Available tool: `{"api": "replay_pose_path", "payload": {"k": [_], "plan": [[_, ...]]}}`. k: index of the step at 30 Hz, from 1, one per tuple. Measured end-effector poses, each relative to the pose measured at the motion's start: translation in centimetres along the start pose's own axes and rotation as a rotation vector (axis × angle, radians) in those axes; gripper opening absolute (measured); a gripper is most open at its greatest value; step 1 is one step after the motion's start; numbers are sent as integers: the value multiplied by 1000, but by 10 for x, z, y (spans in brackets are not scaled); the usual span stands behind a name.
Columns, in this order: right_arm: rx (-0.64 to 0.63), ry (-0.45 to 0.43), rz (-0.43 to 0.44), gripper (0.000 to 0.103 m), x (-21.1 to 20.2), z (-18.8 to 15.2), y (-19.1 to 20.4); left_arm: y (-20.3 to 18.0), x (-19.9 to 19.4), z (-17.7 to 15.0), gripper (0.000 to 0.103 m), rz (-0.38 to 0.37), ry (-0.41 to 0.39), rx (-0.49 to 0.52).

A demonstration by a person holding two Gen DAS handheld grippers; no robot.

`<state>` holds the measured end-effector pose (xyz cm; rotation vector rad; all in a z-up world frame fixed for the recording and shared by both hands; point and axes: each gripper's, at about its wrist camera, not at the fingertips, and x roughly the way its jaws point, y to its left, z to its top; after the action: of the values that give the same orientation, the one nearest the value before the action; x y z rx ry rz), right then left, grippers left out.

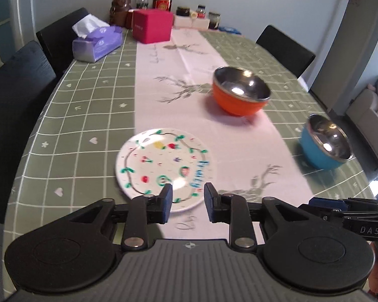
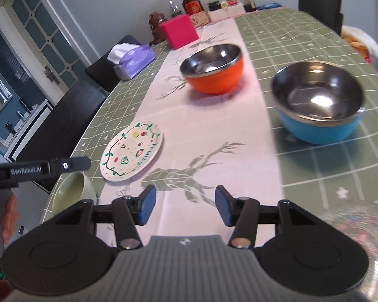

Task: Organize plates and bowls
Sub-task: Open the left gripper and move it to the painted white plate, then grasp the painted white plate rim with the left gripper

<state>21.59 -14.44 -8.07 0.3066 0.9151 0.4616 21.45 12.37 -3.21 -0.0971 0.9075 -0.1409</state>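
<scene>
Plates and bowls are sitting apart on the table (image 1: 88,105): an orange bowl (image 1: 239,93) on the pale runner (image 1: 163,95), a blue bowl (image 2: 317,105) on the green cloth beside it, a painted plate (image 1: 163,168) at the runner's near left edge. Both grippers are hovering empty, the right gripper (image 2: 185,207) gaping wider, the left gripper (image 1: 188,202) parted narrowly over the plate's rim.

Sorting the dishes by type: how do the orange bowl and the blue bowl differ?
The orange bowl stands on the pale table runner; the blue bowl stands on the green checked cloth, nearer the right claw. Both are upright, empty, with shiny metal insides.
</scene>
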Motion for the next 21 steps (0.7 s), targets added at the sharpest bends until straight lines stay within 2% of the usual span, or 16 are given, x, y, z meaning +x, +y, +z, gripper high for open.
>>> {"api": "replay_pose_path", "payload": {"k": [5, 11, 14, 18, 21], "plan": [[63, 51, 30, 52, 44, 12, 10, 30, 20, 16, 37, 41, 11, -17], [76, 67, 24, 52, 80, 29, 20, 55, 51, 29, 37, 73, 74, 10], [86, 71, 30, 52, 93, 38, 21, 73, 66, 31, 37, 54, 94, -20], [128, 76, 41, 50, 108, 47, 16, 91, 75, 33, 37, -11, 84, -74], [152, 85, 48, 43, 117, 49, 12, 101, 80, 33, 37, -47, 77, -109]]}}
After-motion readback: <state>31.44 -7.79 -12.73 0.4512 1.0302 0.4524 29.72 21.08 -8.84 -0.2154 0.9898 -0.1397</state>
